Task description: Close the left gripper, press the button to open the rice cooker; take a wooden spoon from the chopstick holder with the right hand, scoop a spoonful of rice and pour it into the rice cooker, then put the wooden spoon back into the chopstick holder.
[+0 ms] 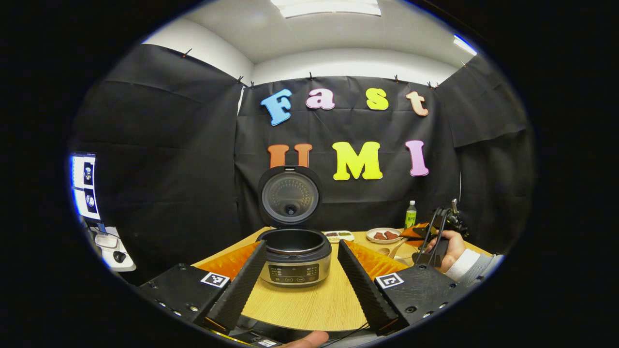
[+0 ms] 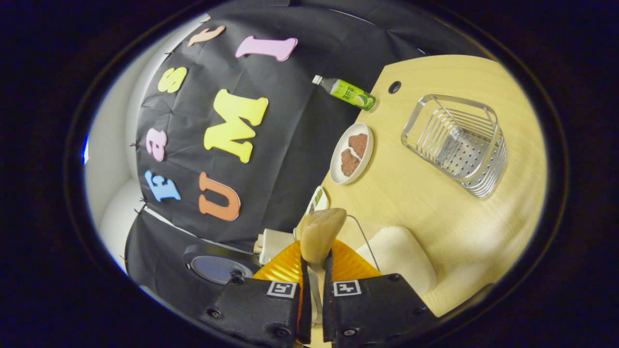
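From the left gripper view, our spread-fingered left gripper (image 1: pixel 301 278) faces the silver round rice cooker (image 1: pixel 295 256), lid up, at twelve o'clock. From the right gripper view, our right gripper (image 2: pixel 315 270) clamps the pale wooden spoon (image 2: pixel 320 234), bowl pointing twelve o'clock; scooping rice looks next.

This is a recording booth set up inside an office-like room: black cloth (image 1: pixel 164 159) is clipped up as walls, with white walls and ceiling light panels (image 1: pixel 326 7) above it. A monitor (image 1: pixel 83 186) glows at the side beside the wooden table (image 1: pixel 314 302).
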Demonstrator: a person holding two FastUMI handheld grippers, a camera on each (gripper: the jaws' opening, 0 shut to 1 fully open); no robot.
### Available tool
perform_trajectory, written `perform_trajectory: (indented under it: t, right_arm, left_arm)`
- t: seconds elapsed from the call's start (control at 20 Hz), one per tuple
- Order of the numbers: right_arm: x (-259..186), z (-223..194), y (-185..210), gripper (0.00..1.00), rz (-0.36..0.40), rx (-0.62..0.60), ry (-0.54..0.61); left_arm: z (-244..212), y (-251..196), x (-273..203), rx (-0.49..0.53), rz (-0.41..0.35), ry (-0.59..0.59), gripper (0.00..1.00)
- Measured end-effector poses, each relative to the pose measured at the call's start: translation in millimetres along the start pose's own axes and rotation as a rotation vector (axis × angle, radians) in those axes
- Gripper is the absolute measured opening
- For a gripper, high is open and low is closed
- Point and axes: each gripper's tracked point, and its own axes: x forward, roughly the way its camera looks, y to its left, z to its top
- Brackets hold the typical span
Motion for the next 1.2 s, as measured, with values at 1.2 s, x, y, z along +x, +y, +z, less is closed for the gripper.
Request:
perform_trajectory:
  t: [1.2]
  right_arm:
    - [-14,4,90,0.13,0.298,0.595,0.026]
  left_arm:
    - [18,46,3,0.011,0.067,0.044,0.95]
